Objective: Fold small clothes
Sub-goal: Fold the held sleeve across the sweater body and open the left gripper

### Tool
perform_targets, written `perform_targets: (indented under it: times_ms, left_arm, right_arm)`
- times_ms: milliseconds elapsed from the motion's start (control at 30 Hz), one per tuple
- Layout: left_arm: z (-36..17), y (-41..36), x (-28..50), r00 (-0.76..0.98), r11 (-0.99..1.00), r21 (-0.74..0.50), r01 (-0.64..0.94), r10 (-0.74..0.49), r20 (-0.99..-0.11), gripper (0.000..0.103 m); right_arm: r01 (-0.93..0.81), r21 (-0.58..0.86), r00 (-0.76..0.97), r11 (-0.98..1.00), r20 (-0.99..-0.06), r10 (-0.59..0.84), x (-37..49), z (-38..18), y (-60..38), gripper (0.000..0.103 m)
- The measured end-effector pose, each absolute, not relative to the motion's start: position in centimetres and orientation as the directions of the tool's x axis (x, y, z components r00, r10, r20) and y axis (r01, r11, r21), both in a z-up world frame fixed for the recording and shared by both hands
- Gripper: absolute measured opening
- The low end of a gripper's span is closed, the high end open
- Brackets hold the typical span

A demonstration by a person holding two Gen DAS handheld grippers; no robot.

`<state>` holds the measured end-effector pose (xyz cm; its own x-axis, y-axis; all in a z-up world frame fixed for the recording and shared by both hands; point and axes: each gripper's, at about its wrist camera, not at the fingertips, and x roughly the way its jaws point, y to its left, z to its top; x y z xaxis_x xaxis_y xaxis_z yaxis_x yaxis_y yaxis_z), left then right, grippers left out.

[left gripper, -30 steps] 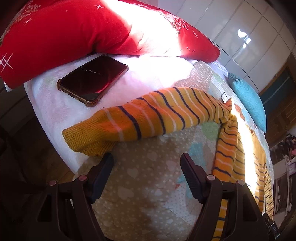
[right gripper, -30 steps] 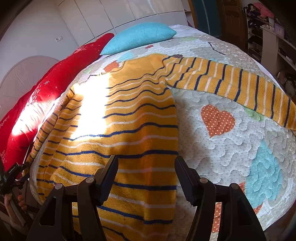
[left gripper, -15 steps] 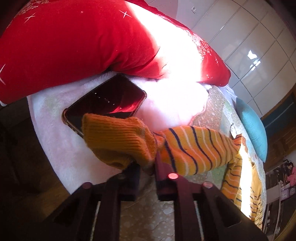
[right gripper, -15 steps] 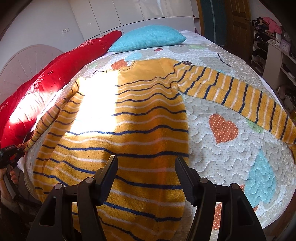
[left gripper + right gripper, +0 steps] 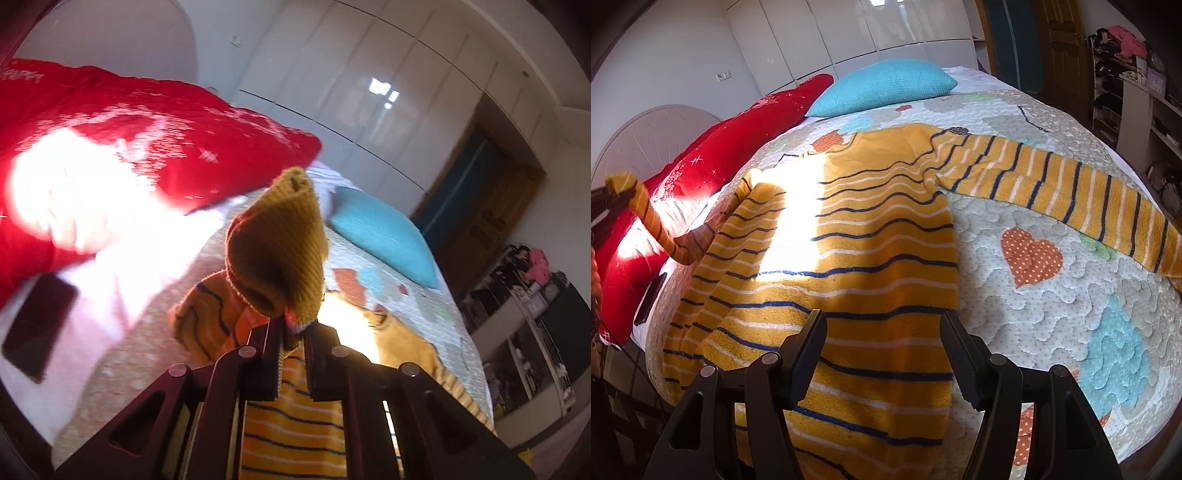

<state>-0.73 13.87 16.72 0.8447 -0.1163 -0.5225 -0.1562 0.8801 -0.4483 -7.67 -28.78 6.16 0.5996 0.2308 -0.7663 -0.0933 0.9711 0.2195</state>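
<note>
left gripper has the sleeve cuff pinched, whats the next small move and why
Probably carry the cuff across and lay it on the sweater body. The left gripper is shut on the cuff, with that sleeve lifted off the quilt, and the body lies flat. The right gripper hovers open over the hem, holding nothing.

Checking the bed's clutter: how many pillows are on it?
2: a red pillow along the bed's left edge, and a blue pillow at the far end. Others may be hidden.
</note>
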Motion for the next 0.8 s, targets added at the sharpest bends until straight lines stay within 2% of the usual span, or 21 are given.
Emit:
perform_targets:
  times_ms: [133,167,200,267,367,467,667,800]
  left_arm:
    - [16.3,3.6,3.2,0.806,0.902,-0.433,0.011,-0.264,-0.529,0.012]
    - [15.8,1.3,3.9,0.783,0.901,-0.430,0.051,-0.303,-0.543,0.025]
    - [15.1,-0.8,4.3,0.755,0.898,-0.432,0.089,-0.344,-0.559,0.043]
    - [13.8,-3.8,4.0,0.720,0.892,-0.428,0.146,-0.393,-0.572,0.057]
    - [12.4,-5.9,2.2,0.689,0.911,-0.360,0.201,-0.392,-0.609,0.060]
    - [11.0,-4.9,0.3,0.675,0.931,-0.316,0.184,-0.353,-0.648,0.065]
    - [8.7,2.8,-1.8,0.689,0.967,-0.257,-0.005,-0.183,-0.702,0.067]
    - [8.3,7.7,-1.7,0.690,0.971,-0.212,-0.107,-0.081,-0.719,0.067]
  right_arm:
    - [-0.038,0.227,0.603,0.973,-0.771,0.203,-8.1,5.6,-31.3,0.068]
    - [-0.022,0.229,0.605,0.973,-0.772,0.195,-8.3,5.5,-32.0,0.068]
    - [-0.006,0.232,0.607,0.973,-0.772,0.188,-8.4,5.5,-32.8,0.068]
    - [0.022,0.232,0.615,0.972,-0.770,0.170,-8.6,5.6,-34.2,0.068]
    - [0.042,0.218,0.626,0.975,-0.766,0.144,-8.8,5.9,-35.8,0.068]
    - [0.036,0.213,0.628,0.976,-0.765,0.143,-8.2,5.9,-36.2,0.068]
    - [-0.076,0.247,0.635,0.966,-0.735,0.238,-4.9,7.3,-33.1,0.068]
    - [-0.193,0.188,0.651,0.963,-0.710,0.268,-1.0,9.0,-29.2,0.068]
